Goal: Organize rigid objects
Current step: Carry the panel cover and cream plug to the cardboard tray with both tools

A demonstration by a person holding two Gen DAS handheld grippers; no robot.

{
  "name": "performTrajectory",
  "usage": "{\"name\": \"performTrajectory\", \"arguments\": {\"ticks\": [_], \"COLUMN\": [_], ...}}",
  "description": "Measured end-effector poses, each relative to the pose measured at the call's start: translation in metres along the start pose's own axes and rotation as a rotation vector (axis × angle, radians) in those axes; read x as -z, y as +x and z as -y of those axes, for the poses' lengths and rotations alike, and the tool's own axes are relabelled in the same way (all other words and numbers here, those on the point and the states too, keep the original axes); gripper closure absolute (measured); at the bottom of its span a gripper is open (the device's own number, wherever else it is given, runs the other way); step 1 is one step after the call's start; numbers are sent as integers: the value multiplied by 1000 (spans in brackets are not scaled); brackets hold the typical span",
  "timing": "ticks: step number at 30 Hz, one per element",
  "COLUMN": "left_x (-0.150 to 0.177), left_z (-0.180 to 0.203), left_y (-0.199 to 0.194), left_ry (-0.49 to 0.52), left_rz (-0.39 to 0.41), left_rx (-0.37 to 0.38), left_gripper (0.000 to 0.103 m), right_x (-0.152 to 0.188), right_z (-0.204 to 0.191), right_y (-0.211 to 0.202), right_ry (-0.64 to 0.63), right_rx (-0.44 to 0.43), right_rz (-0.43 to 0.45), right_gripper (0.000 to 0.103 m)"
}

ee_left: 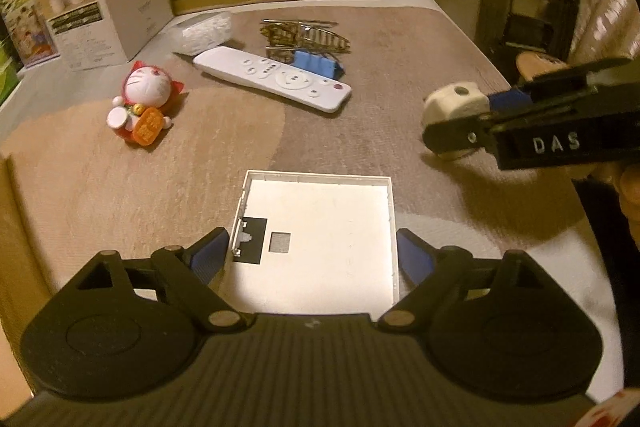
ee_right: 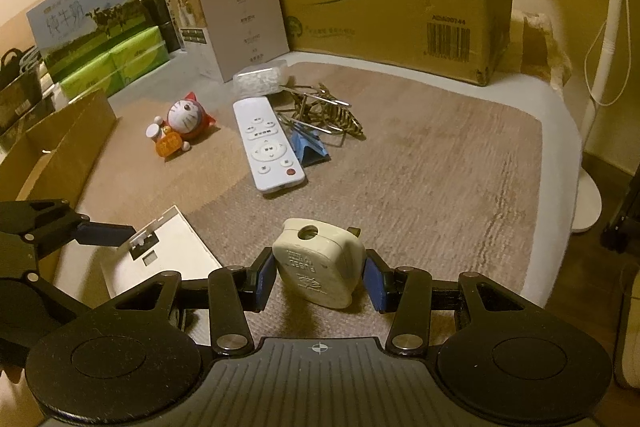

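So the thing in play is the cream plug adapter point(ee_right: 318, 263), sitting right between the fingers of the right tongs point(ee_right: 319, 277). The blue pads look pressed against its two flat sides, so I'd call that held, and it seems lifted off the mat judging by the shadow under it in the left view. It's hard plastic, stiff, probably light but a bit smooth, so I'd guess it could twist if squeezed near a rounded corner. The flat sides are where to grab it, which is where the pads are.

Just to the left of the right tongs is the shallow white tray point(ee_right: 176, 259), and the left tongs point(ee_left: 312, 259) are spread wide on either side of its near end, not obviously clamping it. I can't tell if the pads touch the walls.

Out ahead of both: white remote point(ee_right: 268, 143), a blue clip point(ee_right: 310, 149) touching a tangle of metal clips point(ee_right: 324, 113), and a cat figurine point(ee_right: 180, 129) off to the left.

The right view shows the embossed face and the grip itself. The left view shows the tray's bare inside and the adapter from the side point(ee_left: 454, 101), clear of the tray.
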State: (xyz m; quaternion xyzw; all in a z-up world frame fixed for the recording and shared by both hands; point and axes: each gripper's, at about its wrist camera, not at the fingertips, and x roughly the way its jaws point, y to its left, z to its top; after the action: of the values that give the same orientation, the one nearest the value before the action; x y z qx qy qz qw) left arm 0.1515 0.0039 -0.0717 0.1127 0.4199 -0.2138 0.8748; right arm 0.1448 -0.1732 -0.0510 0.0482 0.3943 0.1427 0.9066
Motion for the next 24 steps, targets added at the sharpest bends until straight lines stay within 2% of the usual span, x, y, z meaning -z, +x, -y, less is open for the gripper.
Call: {"name": "performTrajectory", "arguments": {"ticks": [9,24], "left_x": [8,13], "left_z": [1,-1], "left_y": [-17,-89], "left_ry": [-91,-195], "left_rz": [8,101], "left_rx": [-45,-133], "left_gripper": [16,16], "right_x": [2,6], "right_z": [-7,-30], "right_y": [-10,-55], "right_ry": [-17,-57], "right_rx": [1,-22], "right_rz": [7,53], "right_gripper": [56,56]}}
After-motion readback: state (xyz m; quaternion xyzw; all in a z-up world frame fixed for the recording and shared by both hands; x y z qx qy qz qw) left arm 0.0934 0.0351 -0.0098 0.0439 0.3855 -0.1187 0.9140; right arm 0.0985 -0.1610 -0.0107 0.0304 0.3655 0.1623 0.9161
